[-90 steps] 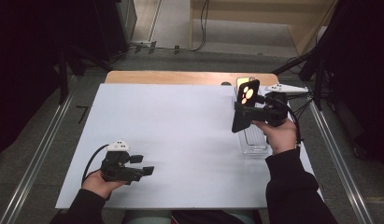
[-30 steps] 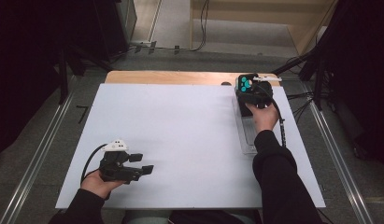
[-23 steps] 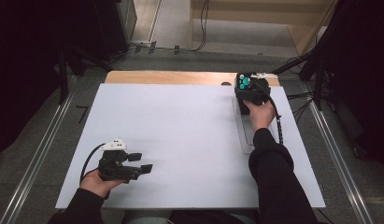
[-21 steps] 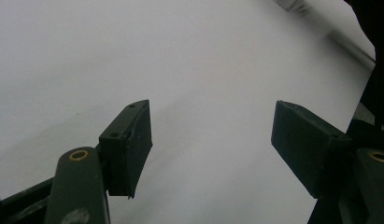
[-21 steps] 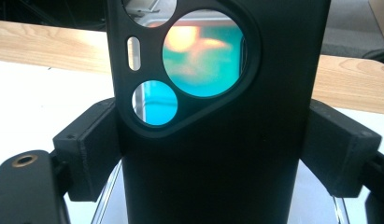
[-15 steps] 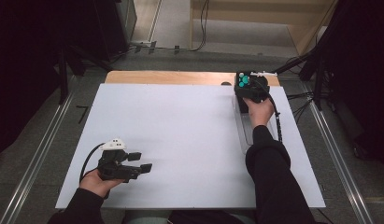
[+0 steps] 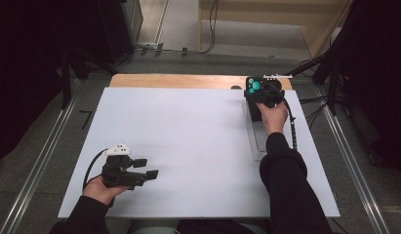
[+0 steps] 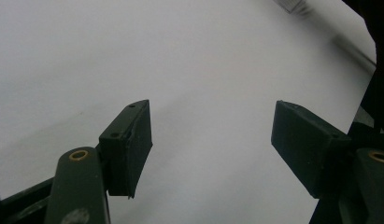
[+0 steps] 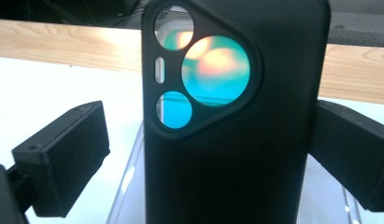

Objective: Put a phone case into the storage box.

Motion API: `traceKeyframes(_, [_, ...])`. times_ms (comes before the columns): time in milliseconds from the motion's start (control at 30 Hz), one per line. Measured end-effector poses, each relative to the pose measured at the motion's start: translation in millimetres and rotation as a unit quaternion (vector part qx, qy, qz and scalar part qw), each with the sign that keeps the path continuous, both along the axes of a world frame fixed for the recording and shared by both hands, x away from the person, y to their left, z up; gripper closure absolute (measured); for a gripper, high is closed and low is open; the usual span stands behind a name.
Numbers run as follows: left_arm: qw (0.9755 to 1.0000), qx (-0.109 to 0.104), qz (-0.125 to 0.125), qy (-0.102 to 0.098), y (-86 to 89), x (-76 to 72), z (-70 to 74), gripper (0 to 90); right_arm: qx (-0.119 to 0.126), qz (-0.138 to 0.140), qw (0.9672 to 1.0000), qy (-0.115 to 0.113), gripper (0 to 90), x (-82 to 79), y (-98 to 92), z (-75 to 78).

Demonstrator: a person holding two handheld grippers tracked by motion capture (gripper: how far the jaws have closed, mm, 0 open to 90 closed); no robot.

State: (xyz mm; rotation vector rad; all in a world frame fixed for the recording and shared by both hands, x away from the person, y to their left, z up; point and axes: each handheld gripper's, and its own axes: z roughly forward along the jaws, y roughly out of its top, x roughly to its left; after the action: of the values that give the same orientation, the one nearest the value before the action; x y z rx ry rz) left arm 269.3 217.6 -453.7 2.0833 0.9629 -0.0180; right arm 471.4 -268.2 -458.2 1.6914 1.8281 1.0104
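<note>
The left gripper (image 7: 148,174) rested low on the white table (image 7: 188,141), jaws parted around nothing. At the far right, the right gripper (image 7: 259,92) had just been opening its jaws, with the black phone (image 9: 236,116) upright between them over the clear tray (image 7: 259,146); one pad stood apart, the other possibly touching.

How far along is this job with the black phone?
Nearly done, it seems. The black phone stands upright at the far end of the clear tray. In hand: the right gripper has just been opening its jaws, with a gap on one side. Left to do: drawing it away. The left gripper rests open and empty on the table.
</note>
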Motion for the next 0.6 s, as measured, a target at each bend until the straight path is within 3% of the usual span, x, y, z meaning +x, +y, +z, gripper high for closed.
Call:
traceKeyframes(167, [1.0000, -0.002, 0.002, 0.005, -0.7, 1.2, -0.8, 28.9, -0.016, 0.014, 0.9998, 0.007, 0.0, -9.7, 2.6, 13.2])
traceKeyframes(300, [1.0000, 0.000, 0.003, 0.005, -2.0, 1.5, -0.6, 28.9, -0.010, 0.031, 0.9993, 0.017, 0.0, -19.8, 7.0, 25.0])
traceKeyframes(500, [1.0000, 0.003, -0.001, 0.009, -3.8, 3.0, -1.1, 28.9, 0.015, 0.074, 0.9970, 0.019, 0.1, -36.4, 17.1, 38.4])
traceKeyframes(600, [0.9999, 0.003, -0.003, 0.010, -4.6, 4.0, -1.4, 28.9, 0.030, 0.092, 0.9950, 0.021, 4.6, -44.1, 20.6, 41.1])
